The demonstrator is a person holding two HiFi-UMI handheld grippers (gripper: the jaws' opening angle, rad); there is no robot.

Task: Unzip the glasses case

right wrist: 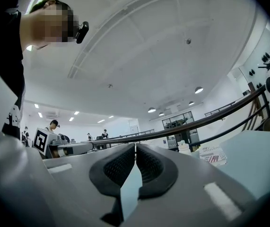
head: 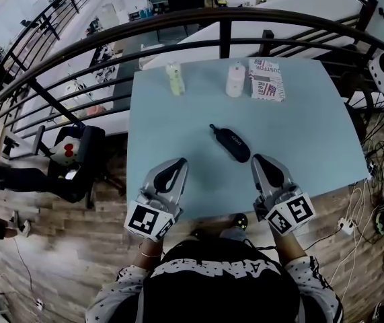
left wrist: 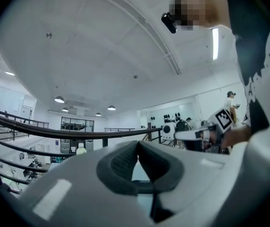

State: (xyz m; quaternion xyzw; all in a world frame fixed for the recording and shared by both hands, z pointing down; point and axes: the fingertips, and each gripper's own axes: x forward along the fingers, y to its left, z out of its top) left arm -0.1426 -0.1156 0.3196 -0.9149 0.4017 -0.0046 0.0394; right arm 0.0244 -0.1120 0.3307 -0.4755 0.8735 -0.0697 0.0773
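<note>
A black zipped glasses case (head: 231, 143) lies slantwise in the middle of the light blue table (head: 313, 133), its thin pull end toward the far left. My left gripper (head: 181, 161) hovers over the near table edge, to the case's near left, jaws closed together with nothing in them. My right gripper (head: 256, 158) is just to the case's near right, also shut and empty. In the left gripper view the pads (left wrist: 125, 162) meet at their tips (left wrist: 138, 143). The right gripper view shows the same, pads (right wrist: 151, 164) touching along the line (right wrist: 135, 146).
At the table's far edge stand a small pale bottle (head: 174, 78), a white jar (head: 235, 79) and a printed tissue packet (head: 267, 79). A dark metal railing (head: 225, 15) curves behind the table. Cables and a power strip (head: 345, 225) lie on the wooden floor at right.
</note>
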